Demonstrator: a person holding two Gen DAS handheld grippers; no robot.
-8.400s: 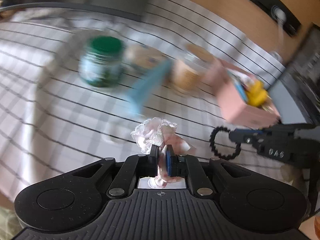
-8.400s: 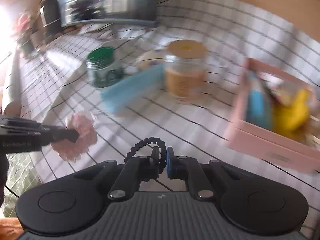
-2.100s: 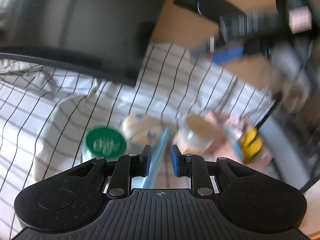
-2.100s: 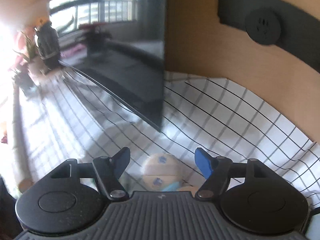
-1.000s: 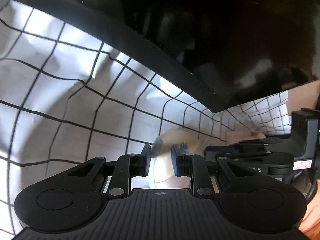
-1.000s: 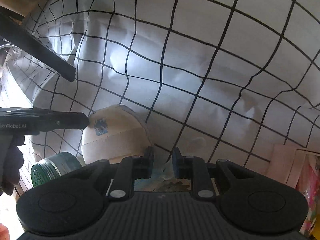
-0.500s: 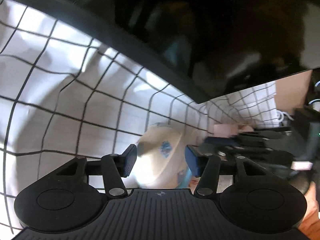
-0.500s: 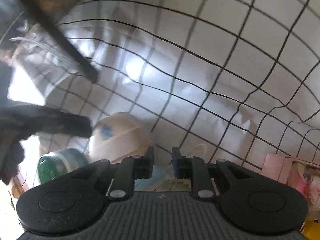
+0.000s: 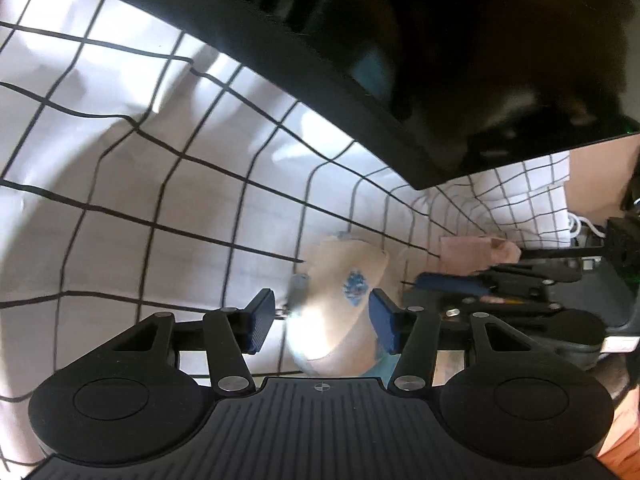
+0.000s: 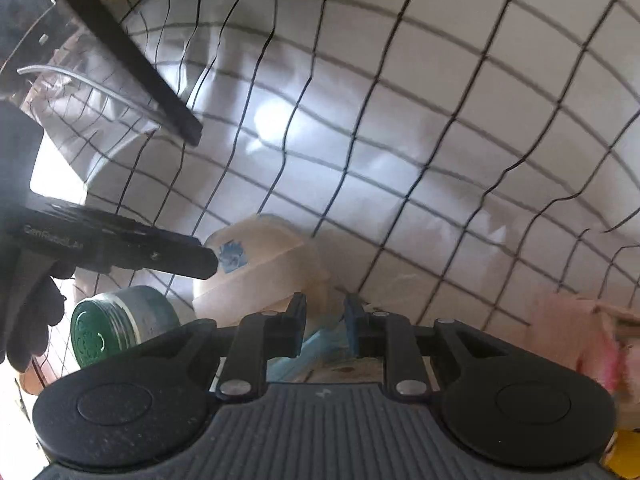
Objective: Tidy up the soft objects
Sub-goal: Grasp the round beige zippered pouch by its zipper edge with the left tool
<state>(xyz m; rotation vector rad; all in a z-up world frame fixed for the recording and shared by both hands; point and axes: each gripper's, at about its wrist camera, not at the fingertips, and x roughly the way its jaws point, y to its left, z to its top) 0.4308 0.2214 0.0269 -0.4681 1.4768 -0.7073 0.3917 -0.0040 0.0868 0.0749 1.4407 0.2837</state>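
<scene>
A cream soft roll with a blue print (image 9: 340, 280) lies on the checked cloth (image 9: 160, 184). My left gripper (image 9: 320, 316) hangs over it, open wide, one pad on each side and the left pad clear of it. In the right wrist view the same cream roll (image 10: 264, 264) lies just ahead of my right gripper (image 10: 325, 328). That gripper is shut on a light blue soft pack (image 10: 320, 340) held between its narrow jaws. The left gripper's finger (image 10: 168, 254) reaches in from the left and touches the roll.
A dark monitor (image 9: 440, 60) overhangs the cloth at the back. A green-lidded jar (image 10: 108, 332) lies left of the roll. A pink box (image 10: 572, 340) holding soft items stands at the right. A gloved hand (image 10: 28, 320) holds the left tool.
The left jaws have gone from nearly shut to wide open, and the cream roll now sits between them. The right gripper has stayed closed on the blue pack and has hardly moved.
</scene>
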